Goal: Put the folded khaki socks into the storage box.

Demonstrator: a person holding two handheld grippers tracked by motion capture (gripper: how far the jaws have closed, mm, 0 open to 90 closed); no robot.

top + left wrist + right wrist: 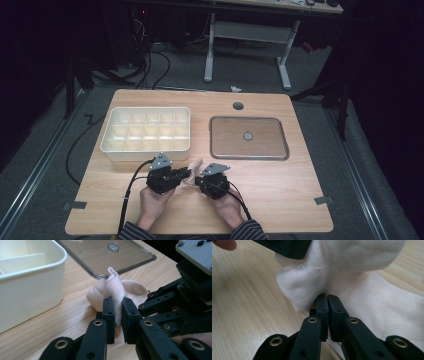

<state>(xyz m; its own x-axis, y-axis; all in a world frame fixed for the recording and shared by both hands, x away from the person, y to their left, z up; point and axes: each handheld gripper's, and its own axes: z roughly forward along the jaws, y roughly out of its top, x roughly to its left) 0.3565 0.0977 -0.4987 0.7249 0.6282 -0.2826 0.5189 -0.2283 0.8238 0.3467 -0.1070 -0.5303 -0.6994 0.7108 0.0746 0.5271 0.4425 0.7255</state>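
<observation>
A pale pink sock (194,169) lies bunched on the wooden table (280,195) near the front edge, between the two grippers. My left gripper (188,173) is shut on a raised fold of the sock (113,288), with the fabric squeezed between its pads. From the right, my right gripper (198,181) pinches the sock (352,277) at another edge, its jaws pressed together on the cloth. In the left gripper view the right gripper (150,296) meets the sock from the right side.
A cream divided organiser box (146,132) stands on the table's left half, close behind the left gripper. A clear flat lid (248,137) with a small round knob lies to the right of it. A desk frame and cables sit on the floor beyond.
</observation>
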